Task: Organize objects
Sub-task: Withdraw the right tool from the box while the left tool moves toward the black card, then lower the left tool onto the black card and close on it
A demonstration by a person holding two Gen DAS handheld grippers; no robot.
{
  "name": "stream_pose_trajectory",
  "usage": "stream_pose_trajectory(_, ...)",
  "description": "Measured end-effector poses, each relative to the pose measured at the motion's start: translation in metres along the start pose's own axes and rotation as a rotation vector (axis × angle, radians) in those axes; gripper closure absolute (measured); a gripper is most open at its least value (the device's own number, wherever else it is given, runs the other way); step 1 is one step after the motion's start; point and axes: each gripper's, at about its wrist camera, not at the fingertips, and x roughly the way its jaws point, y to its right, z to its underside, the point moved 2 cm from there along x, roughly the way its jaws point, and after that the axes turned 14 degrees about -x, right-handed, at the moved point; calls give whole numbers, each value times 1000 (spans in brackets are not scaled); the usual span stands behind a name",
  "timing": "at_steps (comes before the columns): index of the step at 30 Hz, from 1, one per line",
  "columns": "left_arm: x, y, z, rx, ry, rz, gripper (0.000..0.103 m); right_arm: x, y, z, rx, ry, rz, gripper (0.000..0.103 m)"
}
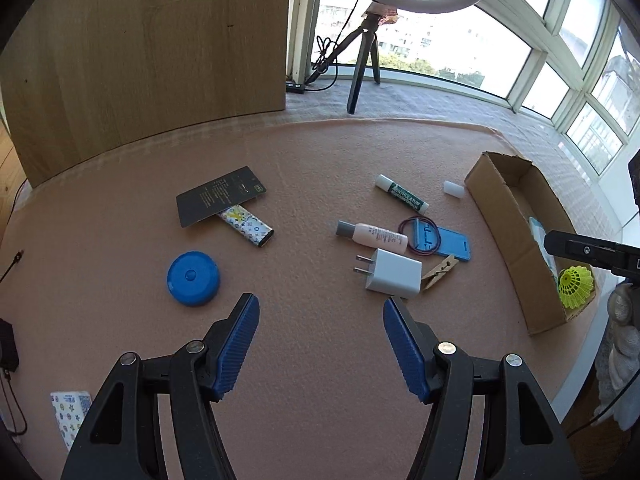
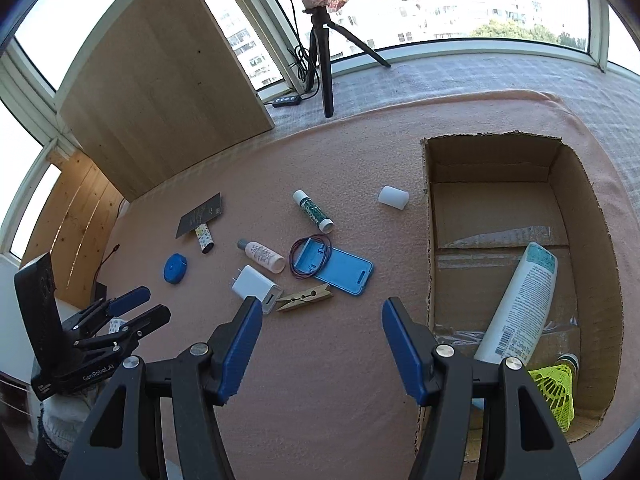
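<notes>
My left gripper (image 1: 321, 308) hangs open and empty above the pink mat, between a blue round lid (image 1: 193, 278) and a white charger plug (image 1: 392, 273). Its other view shows the left gripper (image 2: 150, 303) low at the left. My right gripper (image 2: 320, 310) is open and empty too, just left of the cardboard box (image 2: 432, 216). In the box lie a white tube (image 2: 520, 304) and a yellow shuttlecock (image 2: 554, 392). Loose on the mat are a wooden clothespin (image 2: 304, 298), a blue case (image 2: 340, 270) with a hair tie (image 2: 310, 258), a small pink bottle (image 2: 262, 256) and a lip balm (image 2: 313, 211).
A black card (image 1: 222, 196) rests on a patterned pack (image 1: 250, 226). A white cap (image 2: 393, 197) lies near the box. A tissue pack (image 1: 70, 412) sits at the mat's near left. A wooden board (image 1: 152, 52) and a ring-light tripod (image 1: 360, 68) stand at the back.
</notes>
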Motion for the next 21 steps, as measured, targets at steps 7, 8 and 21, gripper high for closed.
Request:
stream_pose_trajectory(7,11,-40,-54,48,-31,-22,32,16,-22,14,-11,-44,-30,44)
stream_pose_trajectory(8,15,-44,-62,59,-45,-17,31,18,-23,17,-6,-51,-34,44)
stream_pose_trajectory(21,92,-63,-133,178,-178,-14,26,24,-13,40,101,-104,-18,44)
